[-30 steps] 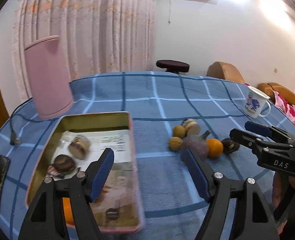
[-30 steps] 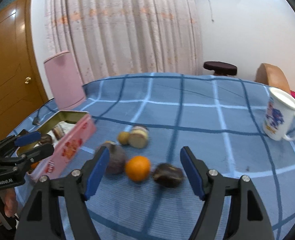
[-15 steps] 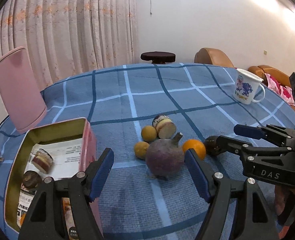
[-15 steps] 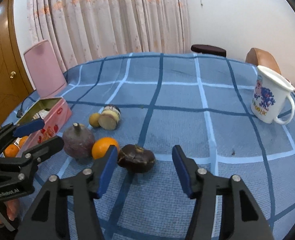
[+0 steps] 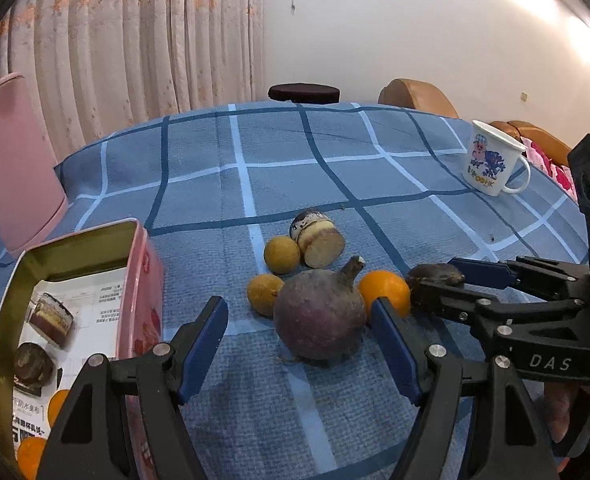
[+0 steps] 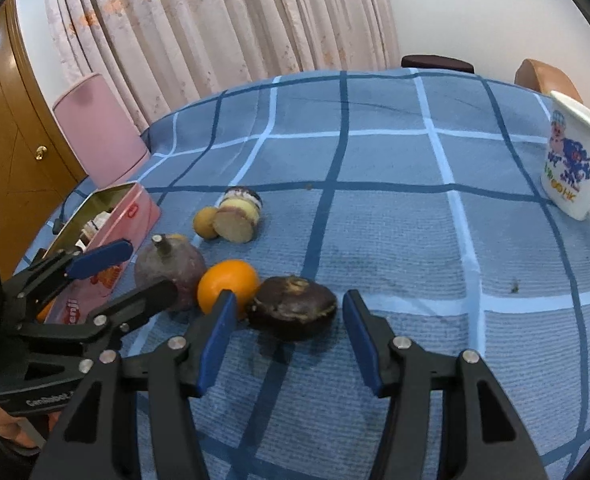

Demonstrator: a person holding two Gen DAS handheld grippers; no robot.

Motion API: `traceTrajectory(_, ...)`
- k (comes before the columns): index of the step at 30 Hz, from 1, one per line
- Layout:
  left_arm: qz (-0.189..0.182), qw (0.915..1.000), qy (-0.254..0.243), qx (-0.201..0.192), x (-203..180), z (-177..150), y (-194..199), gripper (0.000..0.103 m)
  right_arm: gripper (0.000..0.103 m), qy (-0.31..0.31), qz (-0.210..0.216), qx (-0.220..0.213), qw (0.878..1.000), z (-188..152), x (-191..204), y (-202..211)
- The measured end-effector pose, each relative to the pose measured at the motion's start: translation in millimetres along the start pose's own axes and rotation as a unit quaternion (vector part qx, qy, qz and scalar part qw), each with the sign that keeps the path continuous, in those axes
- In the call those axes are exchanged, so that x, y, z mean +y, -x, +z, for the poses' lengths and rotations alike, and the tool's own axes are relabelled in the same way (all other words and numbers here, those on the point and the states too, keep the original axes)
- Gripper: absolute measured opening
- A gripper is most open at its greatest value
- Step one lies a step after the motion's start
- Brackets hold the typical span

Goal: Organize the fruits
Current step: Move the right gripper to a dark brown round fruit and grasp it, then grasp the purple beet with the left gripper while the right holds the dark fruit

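Tin point(image 5: 71, 240): pink, open — already holds two dark pieces and some orange fruits.
Purple fruit point(image 5: 319, 316): on the cloth, framed by the left gripper point(image 5: 299, 344), spread wide, not touching.
Dark fruit point(image 6: 293, 307): between the right gripper point(image 6: 287, 340) fingers, also wide, ungripped.
Orange point(image 6: 227, 286): loose between those two.
Small yellow fruits point(image 5: 281, 255): still out — roughly half remains, I judge.

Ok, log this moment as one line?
left gripper: open, framing purple fruit | right gripper: open, framing dark fruit | tin: partly filled
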State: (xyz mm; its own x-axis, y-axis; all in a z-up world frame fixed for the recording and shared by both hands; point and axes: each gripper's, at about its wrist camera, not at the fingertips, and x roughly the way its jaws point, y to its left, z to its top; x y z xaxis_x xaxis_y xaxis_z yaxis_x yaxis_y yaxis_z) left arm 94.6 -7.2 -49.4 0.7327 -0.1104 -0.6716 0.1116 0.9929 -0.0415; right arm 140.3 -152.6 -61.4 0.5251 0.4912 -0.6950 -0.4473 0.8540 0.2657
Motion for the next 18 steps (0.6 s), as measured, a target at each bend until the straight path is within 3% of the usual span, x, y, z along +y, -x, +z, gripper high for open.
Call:
traceTrajectory(7, -0.018, 0.9997, 0.001, 0.019, 1.2, 2.4, -9.2, 0.075, 0.049, -0.037, 0.011, -0.001, 0.999, -0.1, -14.5, 1.0)
traceTrajectory(10, -0.024, 0.9995, 0.002, 0.022, 1.5, 1.7, -10.1, 0.066, 0.048, -0.023, -0.009, -0.004, 1.0, 0.0, -7.7, 2.7)
traceTrajectory(13, -0.025, 0.9993, 0.0, 0.027, 1.0, 1.9, -12.1, 0.066, 0.049, -0.001, -0.032, -0.003, 0.999, -0.3, 0.7, 2.4)
traceTrajectory(16, -0.034, 0.9985, 0.002, 0.043, 1.4, 2.6, -18.6, 0.066, 0.049, 0.0, -0.028, 0.0, 1.0, 0.1, -0.5, 0.6)
traceTrajectory(18, -0.041, 0.9983, 0.004, 0.041, 2.1, 3.0, -18.0, 0.053, 0.048, -0.006, -0.022, 0.001, 1.0, 0.2, -3.7, 0.1)
